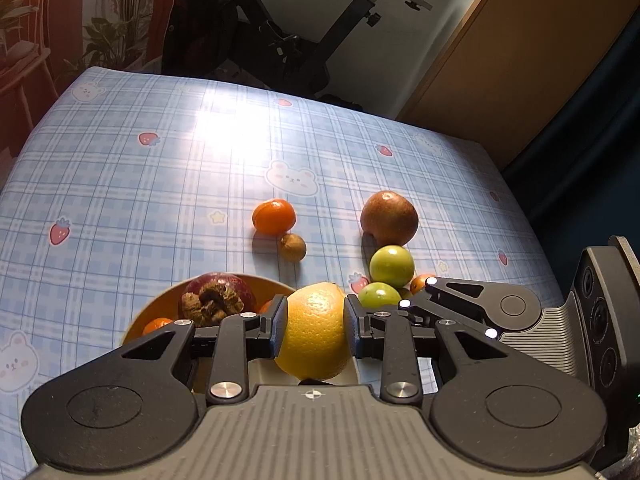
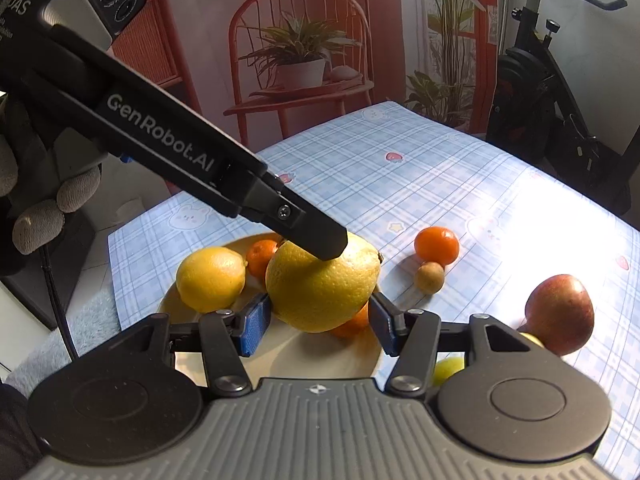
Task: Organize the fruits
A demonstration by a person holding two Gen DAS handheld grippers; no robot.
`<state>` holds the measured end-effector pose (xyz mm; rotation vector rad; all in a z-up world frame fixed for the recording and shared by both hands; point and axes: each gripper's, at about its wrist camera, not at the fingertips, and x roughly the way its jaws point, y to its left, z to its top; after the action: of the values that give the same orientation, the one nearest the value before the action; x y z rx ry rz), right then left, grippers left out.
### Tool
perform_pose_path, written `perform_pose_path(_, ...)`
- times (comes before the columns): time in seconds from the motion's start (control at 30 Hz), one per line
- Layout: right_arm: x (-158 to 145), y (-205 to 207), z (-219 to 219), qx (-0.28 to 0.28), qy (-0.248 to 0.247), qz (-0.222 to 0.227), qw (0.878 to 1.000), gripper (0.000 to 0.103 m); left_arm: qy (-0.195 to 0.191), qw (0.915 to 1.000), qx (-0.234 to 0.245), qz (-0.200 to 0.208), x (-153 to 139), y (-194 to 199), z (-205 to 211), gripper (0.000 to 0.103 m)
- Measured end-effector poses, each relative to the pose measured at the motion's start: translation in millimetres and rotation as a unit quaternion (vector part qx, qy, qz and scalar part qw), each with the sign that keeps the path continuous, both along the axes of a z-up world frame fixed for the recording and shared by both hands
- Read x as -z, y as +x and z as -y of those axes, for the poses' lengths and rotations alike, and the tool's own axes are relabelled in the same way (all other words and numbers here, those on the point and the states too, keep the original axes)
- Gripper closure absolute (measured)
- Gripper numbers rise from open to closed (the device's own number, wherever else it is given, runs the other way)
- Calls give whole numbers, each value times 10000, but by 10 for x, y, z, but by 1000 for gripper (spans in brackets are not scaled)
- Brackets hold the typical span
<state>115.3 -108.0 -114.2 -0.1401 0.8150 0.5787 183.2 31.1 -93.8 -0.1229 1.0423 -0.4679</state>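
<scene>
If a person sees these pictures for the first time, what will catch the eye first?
First, the big yellow citrus fruit, clamped between the pads of the left gripper above the orange bowl. Next, the right gripper close beside it, with its blue pads on either side of the same fruit. Behind, loose fruits lie on the blue checked tablecloth, the red apple largest.

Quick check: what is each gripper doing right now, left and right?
Left gripper: closed on the large yellow citrus.
Right gripper: jaws flank the same citrus; contact cannot be told.

We see a checked tablecloth [image 1: 160, 184], an exercise bike [image 2: 552, 92], and a red chair [image 2: 296, 40] holding a potted plant [image 2: 300, 56].
</scene>
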Motion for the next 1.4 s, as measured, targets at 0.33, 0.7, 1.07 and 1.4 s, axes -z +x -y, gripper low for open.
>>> perform_pose_path(0.33,308,59,-184,-251,260,-515,9980,46,485,9982,-103,-326,244,-73,-143,71)
perform_pose_path(0.7,384,176,-278,-357,395,-626,9966,46,578,9975,-246,-319,280,-32,-225,70)
perform_pose_path(1.07,381,177,-398,-477,262,-595,9967,46,520,9973,-397,-331,260,-86,-330,70)
perform_pose_path(1.4,342,138,-350,-430,345,-513,9972,46,576,9976,-359,-153,257,-145,-341,66)
